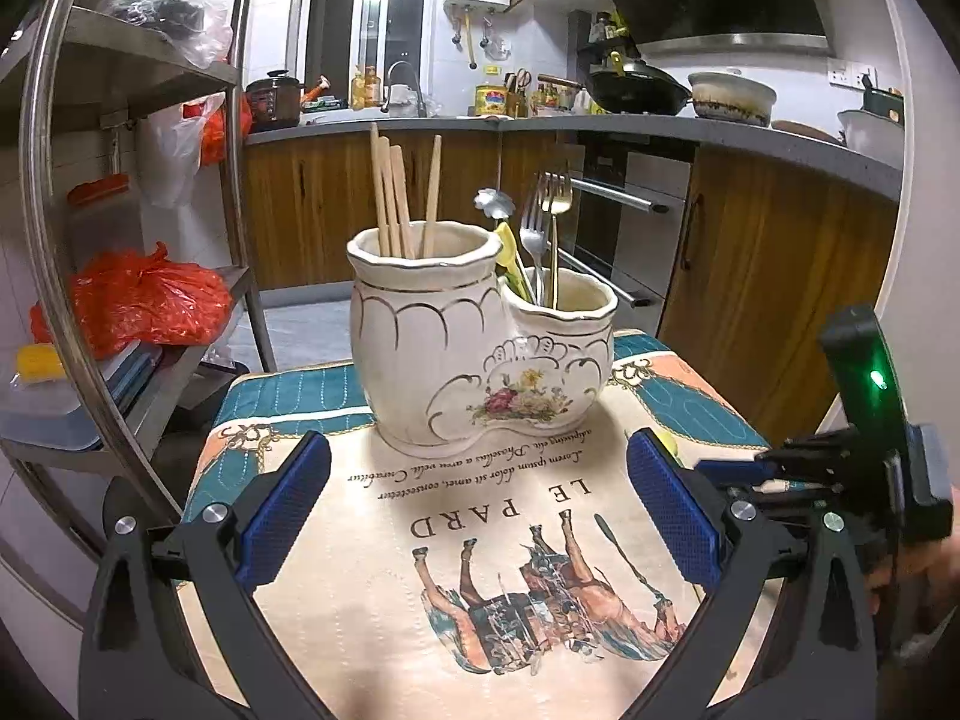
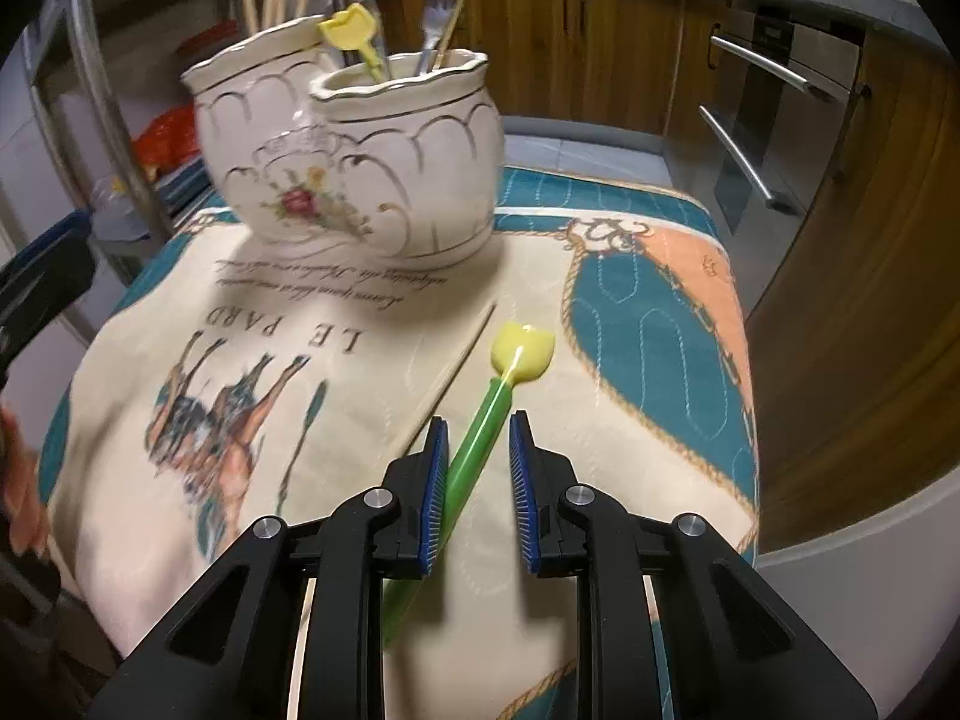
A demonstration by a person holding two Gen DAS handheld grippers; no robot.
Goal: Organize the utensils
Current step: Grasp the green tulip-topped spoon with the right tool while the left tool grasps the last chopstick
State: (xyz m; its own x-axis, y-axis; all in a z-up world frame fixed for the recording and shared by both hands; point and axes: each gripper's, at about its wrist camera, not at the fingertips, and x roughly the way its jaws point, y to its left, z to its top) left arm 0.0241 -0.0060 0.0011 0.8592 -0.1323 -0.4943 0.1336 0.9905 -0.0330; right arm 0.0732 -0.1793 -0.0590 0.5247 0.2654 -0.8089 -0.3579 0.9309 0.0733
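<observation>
My right gripper (image 2: 478, 429) straddles the green handle of a yellow-headed spoon (image 2: 480, 427) lying on the printed cloth (image 2: 630, 420); left pad touches the handle, right pad stands off, jaws narrow but not clamped. A chopstick (image 2: 456, 369) lies just beside, at 11 o'clock. Two-chamber ceramic holder (image 2: 384, 168) at 12. My left gripper (image 1: 478, 501) gapes wide, empty.

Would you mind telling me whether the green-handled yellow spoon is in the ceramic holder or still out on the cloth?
Out: the green-handled spoon lies flat on the cloth.
</observation>
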